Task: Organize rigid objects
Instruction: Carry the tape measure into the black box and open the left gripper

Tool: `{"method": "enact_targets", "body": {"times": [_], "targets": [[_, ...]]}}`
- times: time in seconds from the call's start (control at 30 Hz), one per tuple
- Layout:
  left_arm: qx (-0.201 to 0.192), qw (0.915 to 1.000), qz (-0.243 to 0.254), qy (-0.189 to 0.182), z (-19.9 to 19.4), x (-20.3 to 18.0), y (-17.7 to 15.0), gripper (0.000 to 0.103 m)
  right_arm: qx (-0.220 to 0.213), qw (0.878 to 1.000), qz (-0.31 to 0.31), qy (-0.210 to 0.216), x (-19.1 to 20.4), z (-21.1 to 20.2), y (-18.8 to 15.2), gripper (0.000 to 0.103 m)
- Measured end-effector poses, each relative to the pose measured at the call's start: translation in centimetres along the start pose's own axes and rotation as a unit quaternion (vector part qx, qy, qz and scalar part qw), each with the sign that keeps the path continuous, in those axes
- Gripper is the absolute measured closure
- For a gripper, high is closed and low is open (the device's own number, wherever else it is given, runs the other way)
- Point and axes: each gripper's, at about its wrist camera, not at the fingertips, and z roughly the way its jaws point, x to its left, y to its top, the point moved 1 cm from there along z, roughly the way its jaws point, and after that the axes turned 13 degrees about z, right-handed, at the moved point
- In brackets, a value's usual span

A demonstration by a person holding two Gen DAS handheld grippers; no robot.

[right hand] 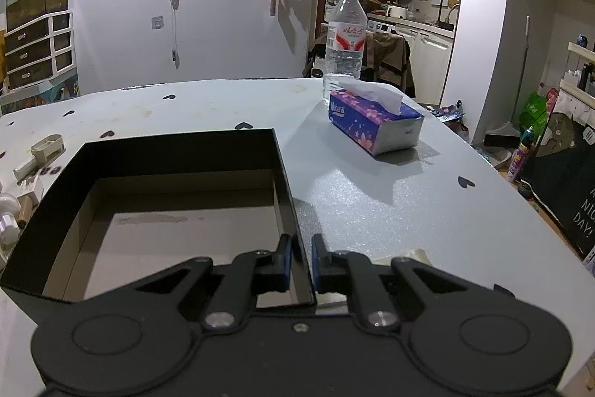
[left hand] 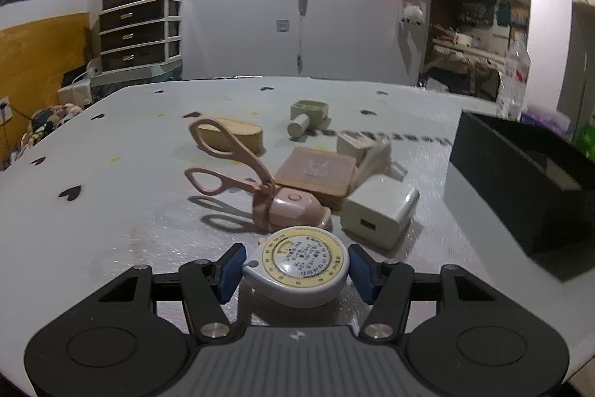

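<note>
The round tape measure (left hand: 297, 265), white with a yellow dial ring, sits between the blue pads of the left gripper (left hand: 296, 268), low over the bench (left hand: 122, 181) at its near edge. The jaws are clenched on its two sides, so it is held, though I cannot tell if it rests on the surface or is already a little lifted. Just behind it lies a tight group: the pink scissors (left hand: 230, 170) leaning on a pink case (left hand: 293, 211), a white charger (left hand: 379, 213) and a brown flat box (left hand: 316, 175). Farther back are a tan oval case (left hand: 238, 134) and a beige holder (left hand: 308, 116).

The black box (right hand: 178, 151) stands to the right, open and seemingly with nothing inside. The right gripper (right hand: 299, 261) has its jaws closed on the right wall of this box, one pad inside and one outside, which steadies it.

To do this step well, I think the left hand should lift the tape measure straight up first, so it does not push the pink case or the charger just beside it. Then it should carry it over the box wall with enough height and release it low, near the floor of the box, in a corner, to leave room for the other things. The round smooth body may slip between the pads, so the grip should stay firm.
</note>
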Motion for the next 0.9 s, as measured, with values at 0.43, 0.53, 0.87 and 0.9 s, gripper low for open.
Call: {"method": "enact_targets", "body": {"times": [0.43, 0.53, 0.87, 0.9], "targets": [[-0.036, 0.9992, -0.004, -0.015, -1.2, 0.1, 3.6, 0.043, 0.001, 1.000, -0.001, 0.007, 0.1, -0.2, -0.3, 0.094], [-0.055, 0.9977, 0.010, -0.040, -0.8, -1.1, 5.9, 0.043, -0.001, 1.000, 0.006, 0.016, -0.2, -0.2, -0.3, 0.094], [-0.039, 0.9821, 0.056, -0.176, 4.3, -10.4, 14.0, 0.043, 0.010, 0.999, 0.007, 0.029, -0.4, -0.2, -0.1, 0.097], [-0.030, 0.9796, 0.059, -0.190, 5.0, -11.7, 14.7, 0.043, 0.013, 0.999, 0.010, 0.032, -0.4, -0.2, -0.1, 0.097]]}}
